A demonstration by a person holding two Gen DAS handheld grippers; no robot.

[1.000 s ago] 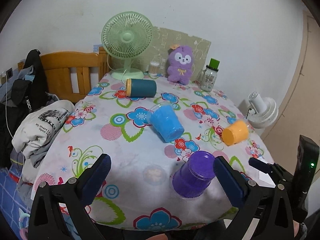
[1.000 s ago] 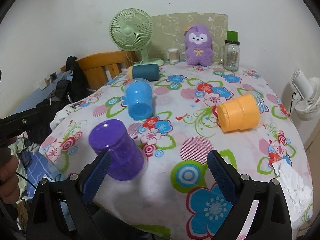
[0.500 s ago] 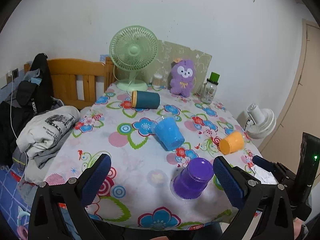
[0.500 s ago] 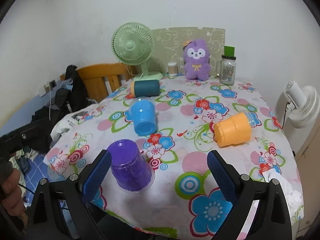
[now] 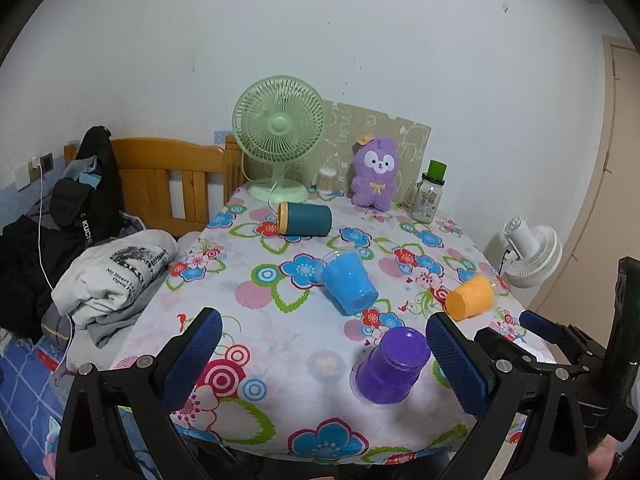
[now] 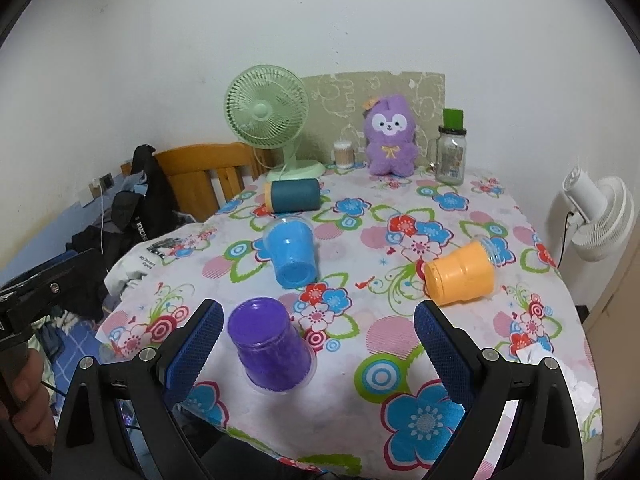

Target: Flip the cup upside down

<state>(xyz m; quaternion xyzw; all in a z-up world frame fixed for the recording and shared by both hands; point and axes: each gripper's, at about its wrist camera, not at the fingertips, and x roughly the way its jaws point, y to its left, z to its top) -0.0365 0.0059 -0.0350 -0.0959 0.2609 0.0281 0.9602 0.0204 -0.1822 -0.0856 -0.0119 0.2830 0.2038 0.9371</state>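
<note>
A purple cup [image 5: 390, 364] [image 6: 270, 348] stands upside down near the front edge of the flowered table [image 5: 272, 340]. A blue cup [image 5: 349, 282] [image 6: 294, 254], an orange cup [image 5: 470, 297] [image 6: 460, 274] and a dark teal cup [image 5: 306, 219] [image 6: 294, 195] lie on their sides further back. My left gripper [image 5: 322, 360] is open and empty, held back above the table's front edge. My right gripper [image 6: 318, 350] is open and empty, with the purple cup just inside its left finger.
A green fan [image 5: 278, 136], a purple plush toy [image 5: 374, 176], a glass jar with a green lid [image 5: 430, 196] and a small cotton swab jar [image 5: 327, 180] stand at the back. Folded clothes [image 5: 116, 268] and a wooden chair [image 5: 168, 176] are on the left. A white fan [image 6: 598, 216] is on the right.
Both grippers have pulled back and risen from the table, so the cups look smaller and further. The purple cup now stands upside down by itself; both grippers stay open.
</note>
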